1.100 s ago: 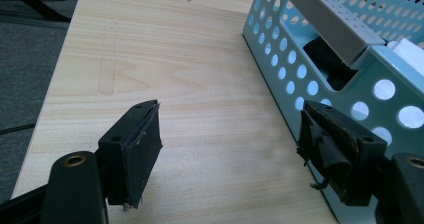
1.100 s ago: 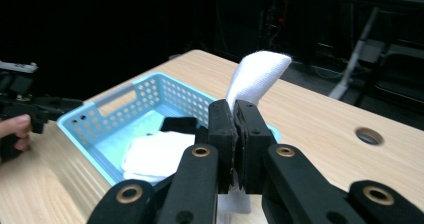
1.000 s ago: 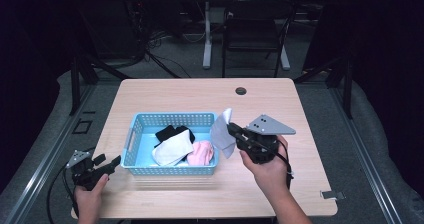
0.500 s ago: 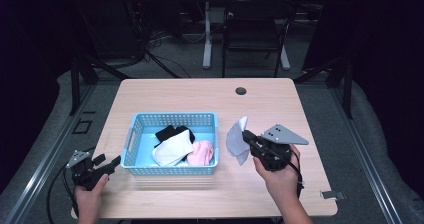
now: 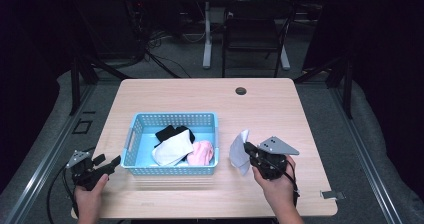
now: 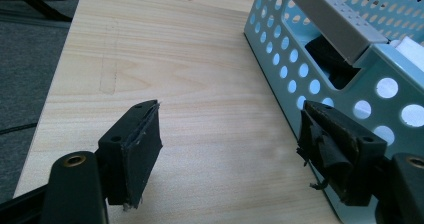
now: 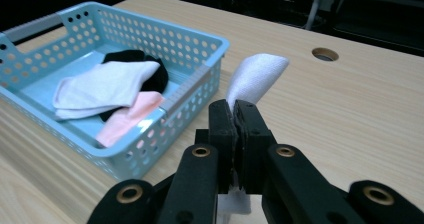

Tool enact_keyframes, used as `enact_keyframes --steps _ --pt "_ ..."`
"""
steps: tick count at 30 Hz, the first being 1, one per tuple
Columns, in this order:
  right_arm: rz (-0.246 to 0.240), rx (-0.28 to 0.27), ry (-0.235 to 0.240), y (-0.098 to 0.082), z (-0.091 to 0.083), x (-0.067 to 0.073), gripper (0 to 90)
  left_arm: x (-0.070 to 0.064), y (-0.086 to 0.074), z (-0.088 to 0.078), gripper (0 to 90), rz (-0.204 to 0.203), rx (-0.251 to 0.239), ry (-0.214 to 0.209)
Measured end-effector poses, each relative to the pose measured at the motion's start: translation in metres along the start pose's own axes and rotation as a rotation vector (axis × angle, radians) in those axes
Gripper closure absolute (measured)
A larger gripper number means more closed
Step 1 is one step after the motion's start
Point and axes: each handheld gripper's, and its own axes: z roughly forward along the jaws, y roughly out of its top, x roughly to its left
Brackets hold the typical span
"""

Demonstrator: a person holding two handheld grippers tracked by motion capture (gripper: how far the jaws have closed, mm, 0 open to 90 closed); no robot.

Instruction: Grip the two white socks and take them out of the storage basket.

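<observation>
While the right claw [image 5: 248,149] pinches a pale grey cloth [image 5: 239,151] between jaws pressed together, the cloth hangs over the bare tabletop [image 5: 280,109] just right of the blue basket [image 5: 172,119], clear of its rim. In the right gripper view the cloth [image 7: 255,74] rises past the jaw tips and flops over at its top, so it looks light, soft and limp; it will likely drape and fold wherever it is unsupported. A hold near an edge or corner, as now, seems enough, since little weight pulls on it, though a loose pinch could let the fabric slide out. Inside the basket lie a white cloth [image 5: 172,148], a pink one [image 5: 201,153] and a black one [image 5: 169,132]. Left claw [image 5: 108,165] sits at the tabletop's near-left edge, beside the basket, jaws spread and empty.
</observation>
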Motion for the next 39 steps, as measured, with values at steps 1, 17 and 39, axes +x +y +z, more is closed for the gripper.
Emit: enact_keyframes --steps 1,17,39 --pt "0.008 0.012 -0.012 -0.005 0.001 -0.005 87.1 0.0 0.0 0.001 24.9 -0.001 -0.009 0.001" --pt "0.129 0.096 -0.116 -0.046 0.009 -0.05 86.3 0.001 0.0 0.0 24.9 -0.003 -0.009 0.007" --pt "0.145 0.091 -0.221 -0.067 0.019 -0.074 46.2 0.001 0.0 0.0 24.9 -0.003 -0.009 0.002"
